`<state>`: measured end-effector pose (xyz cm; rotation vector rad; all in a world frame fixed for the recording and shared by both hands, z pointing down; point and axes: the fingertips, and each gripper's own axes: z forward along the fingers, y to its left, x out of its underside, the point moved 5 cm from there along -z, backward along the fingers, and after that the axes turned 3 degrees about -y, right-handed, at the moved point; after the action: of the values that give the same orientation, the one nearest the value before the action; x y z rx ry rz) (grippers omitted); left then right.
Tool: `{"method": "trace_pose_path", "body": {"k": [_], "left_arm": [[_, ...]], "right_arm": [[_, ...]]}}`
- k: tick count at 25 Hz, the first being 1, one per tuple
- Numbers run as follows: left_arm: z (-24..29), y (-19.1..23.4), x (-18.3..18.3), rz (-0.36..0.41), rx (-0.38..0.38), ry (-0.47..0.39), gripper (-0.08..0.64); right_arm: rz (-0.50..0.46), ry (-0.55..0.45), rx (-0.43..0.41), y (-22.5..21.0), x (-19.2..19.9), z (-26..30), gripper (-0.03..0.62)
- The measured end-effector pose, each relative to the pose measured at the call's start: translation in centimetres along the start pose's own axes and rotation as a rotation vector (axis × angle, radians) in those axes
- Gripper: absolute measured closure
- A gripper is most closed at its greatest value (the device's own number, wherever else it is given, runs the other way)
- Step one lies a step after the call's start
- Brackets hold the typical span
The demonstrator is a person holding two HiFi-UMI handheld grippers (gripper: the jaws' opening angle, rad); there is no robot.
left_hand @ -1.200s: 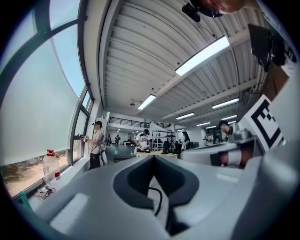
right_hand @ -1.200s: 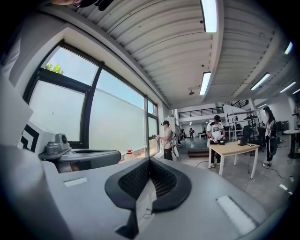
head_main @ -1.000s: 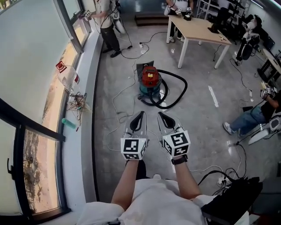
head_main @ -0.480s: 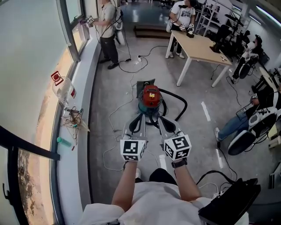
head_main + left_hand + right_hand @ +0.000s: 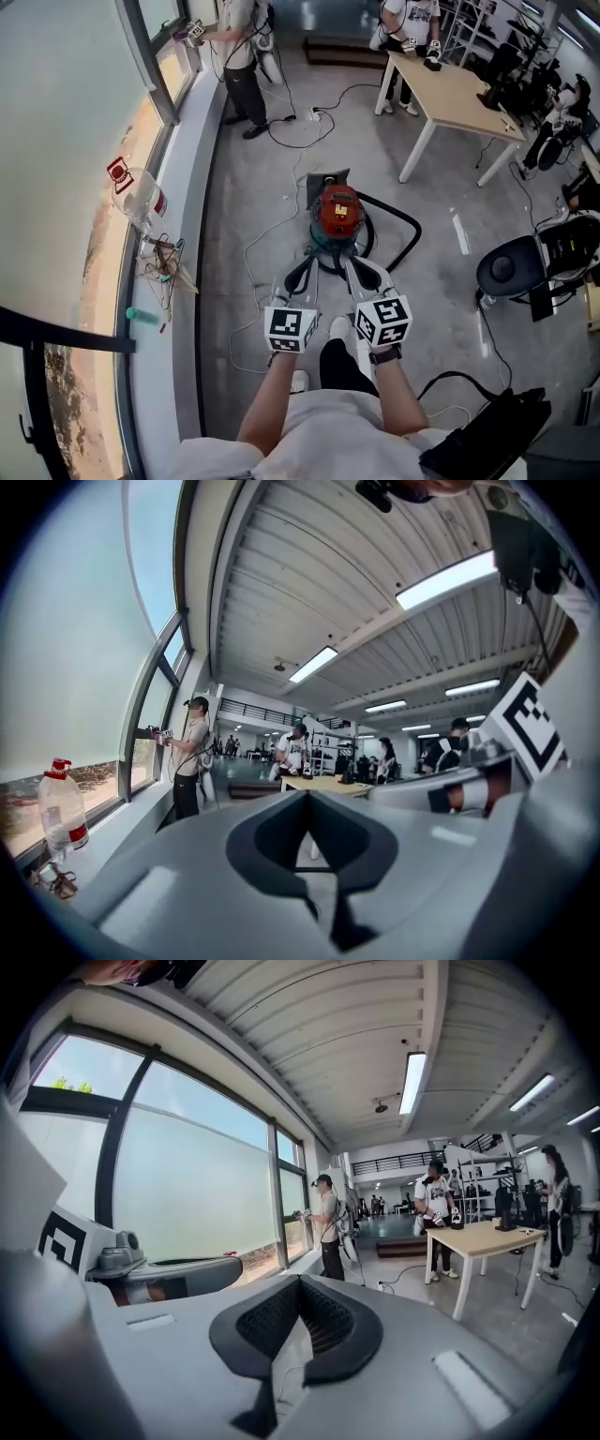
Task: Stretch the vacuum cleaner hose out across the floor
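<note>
A grey concrete floor (image 5: pixel 244 178) runs beside a long window sill (image 5: pixel 183 187) on the left of the head view, with a table (image 5: pixel 459 94) at upper right. The vacuum (image 5: pixel 339 211), red-topped, stands at the frame's centre, and its black hose (image 5: pixel 410 234) lies in a loop on the floor just right of it. Neither gripper touches the hose.

Only the head view shows vacuum and hose; both gripper views look level across the room, and their own jaws fill the lower frame.

The left gripper (image 5: pixel 300 269) and right gripper (image 5: pixel 356 267) are held side by side in the lower middle, pointing toward the vacuum. Each gripper view shows its pads pressed together at the tips with nothing between them.

The left gripper view adds a bottle (image 5: pixel 62 808) on the sill at lower left – in the head view it lies tilted at left. The right gripper view shows a person (image 5: pixel 328 1222) standing at the window and another at the table's end. A black chair (image 5: pixel 506 272) at the right edge appears only in the head view.
</note>
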<state>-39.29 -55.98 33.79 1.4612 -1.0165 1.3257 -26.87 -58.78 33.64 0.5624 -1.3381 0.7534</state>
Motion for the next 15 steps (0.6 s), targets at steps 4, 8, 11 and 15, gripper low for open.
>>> {"method": "trace_pose_path", "body": {"k": [4, 8, 11, 15], "left_arm": [[7.8, 1.0, 0.4, 0.014, -0.012, 0.039, 0.558], [14.5, 1.3, 1.5, 0.026, -0.001, 0.086, 0.557], [18.7, 1.4, 4.0, 0.025, 0.0, 0.136, 0.558], [22.9, 2.0, 9.8, 0.003, 0.003, 0.234, 0.557]], "right_arm": [[0.034, -0.007, 0.0, -6.5, -0.7, 4.9, 0.592], [0.069, -0.001, 0.012, -12.9, -0.6, 8.6, 0.592], [0.115, 0.022, 0.016, -17.3, 1.3, 10.9, 0.592], [0.17, 0.098, 0.021, -21.2, 7.2, 14.1, 0.592]]}}
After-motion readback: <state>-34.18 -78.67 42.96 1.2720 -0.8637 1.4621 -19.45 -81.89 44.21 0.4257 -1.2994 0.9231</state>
